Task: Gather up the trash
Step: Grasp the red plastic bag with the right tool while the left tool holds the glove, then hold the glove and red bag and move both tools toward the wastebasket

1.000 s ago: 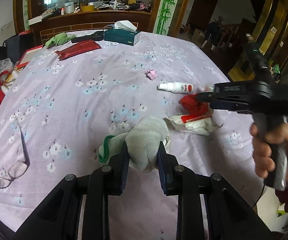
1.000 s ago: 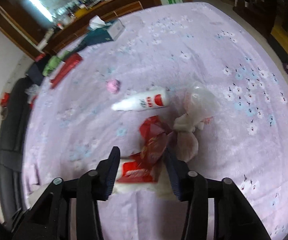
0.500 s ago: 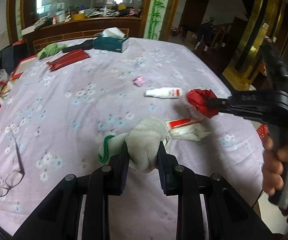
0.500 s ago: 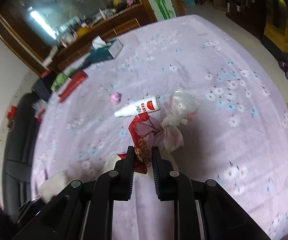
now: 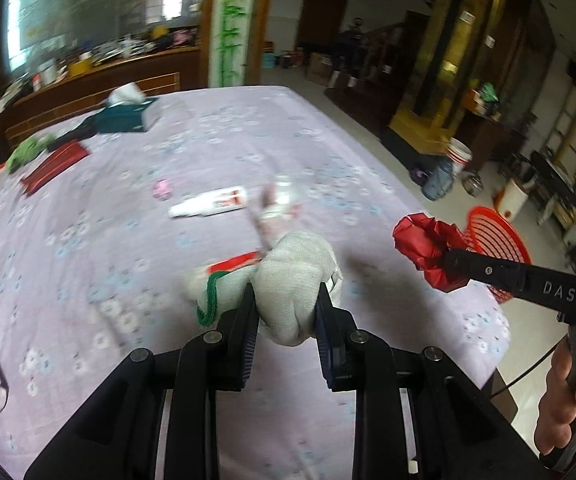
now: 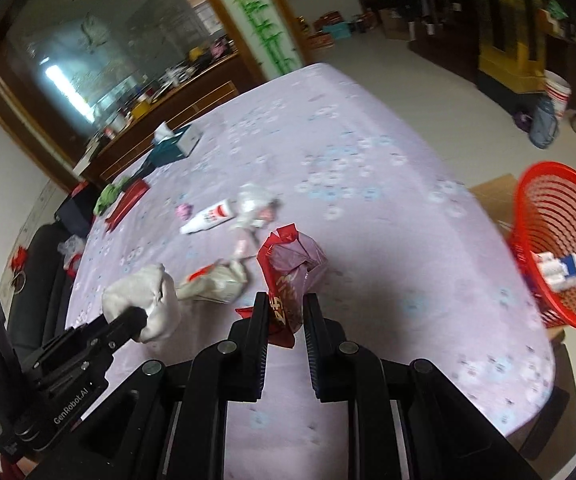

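Red crumpled wrapper (image 6: 288, 276) sits pinched in the right gripper (image 6: 285, 312) above the lilac surface (image 6: 368, 208), near a red basket (image 6: 560, 248) (floor-side); the left gripper (image 5: 285, 312) squeezes a pale glove (image 5: 294, 276).

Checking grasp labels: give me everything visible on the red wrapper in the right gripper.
The red wrapper is a crumpled, glossy, foil-like bag, red with pale lettering outside and a silvery-purple lining at its open, torn-looking top. The right gripper is shut on its lower end, holding it roughly upright, off the purple floral tablecloth. Nothing else touches it. From the left wrist view it hangs near the table edge, in front of the red basket beyond.
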Action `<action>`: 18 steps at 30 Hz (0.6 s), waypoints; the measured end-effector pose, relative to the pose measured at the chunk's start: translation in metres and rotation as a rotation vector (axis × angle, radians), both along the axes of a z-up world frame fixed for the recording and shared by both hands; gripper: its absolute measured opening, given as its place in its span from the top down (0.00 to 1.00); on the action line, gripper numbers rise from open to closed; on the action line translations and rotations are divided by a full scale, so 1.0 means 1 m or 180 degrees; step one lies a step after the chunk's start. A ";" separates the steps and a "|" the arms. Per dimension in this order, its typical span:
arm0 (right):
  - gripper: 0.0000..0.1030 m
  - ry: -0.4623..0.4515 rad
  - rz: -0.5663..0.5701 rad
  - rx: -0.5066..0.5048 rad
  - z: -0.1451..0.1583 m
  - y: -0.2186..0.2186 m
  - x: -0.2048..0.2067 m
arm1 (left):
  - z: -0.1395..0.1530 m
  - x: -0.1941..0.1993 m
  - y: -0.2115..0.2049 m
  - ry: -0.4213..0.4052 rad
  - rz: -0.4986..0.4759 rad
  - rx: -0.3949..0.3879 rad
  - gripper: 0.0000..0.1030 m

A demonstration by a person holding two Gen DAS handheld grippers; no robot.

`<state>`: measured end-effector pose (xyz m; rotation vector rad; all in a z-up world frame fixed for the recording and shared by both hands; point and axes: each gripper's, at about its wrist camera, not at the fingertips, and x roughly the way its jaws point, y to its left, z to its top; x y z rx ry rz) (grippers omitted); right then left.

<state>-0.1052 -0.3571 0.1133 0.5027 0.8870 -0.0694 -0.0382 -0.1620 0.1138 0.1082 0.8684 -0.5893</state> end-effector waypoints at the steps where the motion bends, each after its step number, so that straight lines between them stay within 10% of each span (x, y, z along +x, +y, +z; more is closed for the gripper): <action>1: 0.83 -0.0005 -0.0037 -0.0013 0.000 -0.006 -0.007 | 0.000 -0.002 -0.005 0.0002 -0.0042 0.0008 0.76; 18: 0.83 -0.0170 -0.0364 -0.0075 0.018 -0.067 -0.058 | 0.010 -0.027 -0.081 -0.0081 -0.0422 0.0086 0.76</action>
